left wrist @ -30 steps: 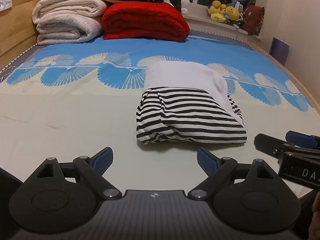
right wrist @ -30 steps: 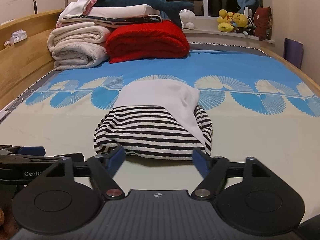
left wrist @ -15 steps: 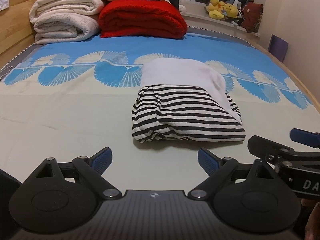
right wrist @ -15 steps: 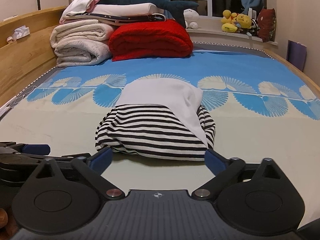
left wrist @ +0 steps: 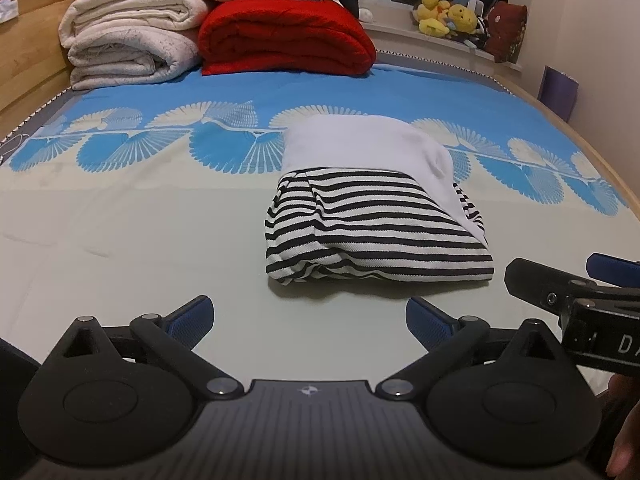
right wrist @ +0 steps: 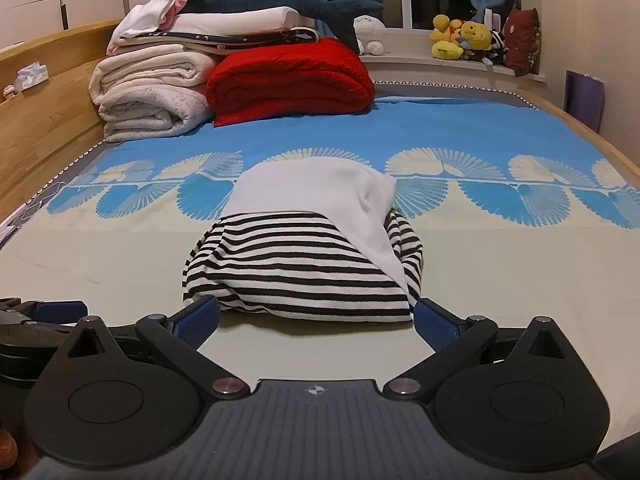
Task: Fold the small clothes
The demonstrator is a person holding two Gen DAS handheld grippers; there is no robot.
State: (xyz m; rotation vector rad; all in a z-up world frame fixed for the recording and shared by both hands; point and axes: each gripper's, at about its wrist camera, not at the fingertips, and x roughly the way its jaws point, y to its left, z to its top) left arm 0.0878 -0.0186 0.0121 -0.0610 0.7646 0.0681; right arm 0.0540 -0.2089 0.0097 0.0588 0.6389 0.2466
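A folded black-and-white striped garment (left wrist: 372, 232) with a white part on top lies on the bed (left wrist: 120, 240). It also shows in the right wrist view (right wrist: 304, 264). My left gripper (left wrist: 308, 320) is open and empty, just in front of the garment's near left edge. My right gripper (right wrist: 316, 320) is open and empty, its fingertips at the garment's near edge, one on each side. The right gripper shows at the right edge of the left wrist view (left wrist: 572, 292). The left gripper shows at the left edge of the right wrist view (right wrist: 44, 316).
A stack of cream blankets (right wrist: 148, 100) and a red blanket (right wrist: 292, 80) sit at the head of the bed. A wooden bed frame (right wrist: 36, 120) runs along the left. Plush toys (right wrist: 464, 36) sit on the windowsill.
Both grippers have drawn back slightly from the garment and risen a little. The right gripper's fingers have spread wider. The garment has not moved.
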